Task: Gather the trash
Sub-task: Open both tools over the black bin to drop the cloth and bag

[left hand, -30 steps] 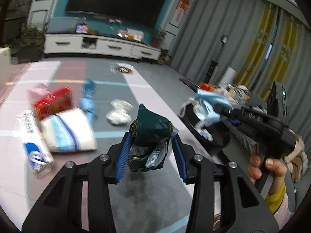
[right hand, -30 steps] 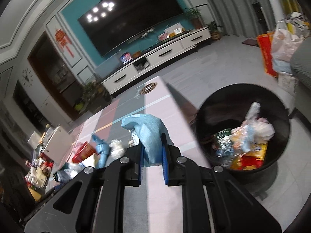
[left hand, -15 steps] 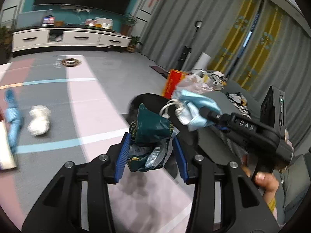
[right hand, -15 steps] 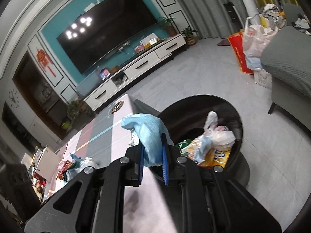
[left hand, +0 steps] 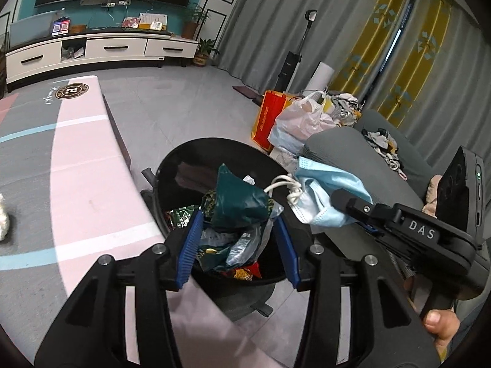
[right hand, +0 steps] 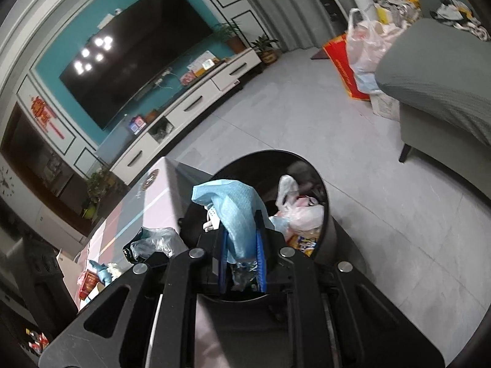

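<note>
My left gripper (left hand: 237, 239) hangs over the black trash bin (left hand: 172, 165). A crumpled dark green wrapper (left hand: 236, 202) with clear plastic sits between its blue pads. The jaws are opening, and the pads still touch the wrapper on both sides. My right gripper (right hand: 242, 245) is shut on a light blue face mask (right hand: 233, 208), also above the bin (right hand: 325, 190). The left wrist view shows the right gripper (left hand: 337, 199) coming in from the right, the mask (left hand: 325, 196) dangling its white ear loops over the bin. The bin holds several wrappers and bags.
The bin stands against the table (left hand: 86, 165), which has a pink and grey cloth. A white crumpled tissue (left hand: 3, 220), a red box (right hand: 89, 282) and other litter lie on the table. A grey sofa (left hand: 353, 144) and full plastic bags (left hand: 294, 122) stand beyond the bin.
Both grippers have swung right from above the table to above the bin, still carrying the wrapper and the mask. The left jaws stand slightly wider.
</note>
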